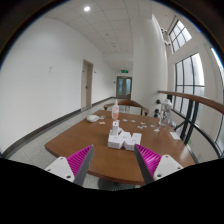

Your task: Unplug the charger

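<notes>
A white power strip with white chargers plugged into it [124,140] lies on a brown wooden table [100,138], just ahead of my fingers and between their lines. My gripper [113,160] is open and empty, its pink pads [82,157] spread wide on either side, short of the table's near edge. A cable from the chargers cannot be made out.
A bottle [115,110] and small white items [93,118] stand farther back on the table. Chairs [129,107] sit beyond it. Tall windows [186,85] run along the right, a door [88,83] on the left wall, and a green door [124,87] at the far end.
</notes>
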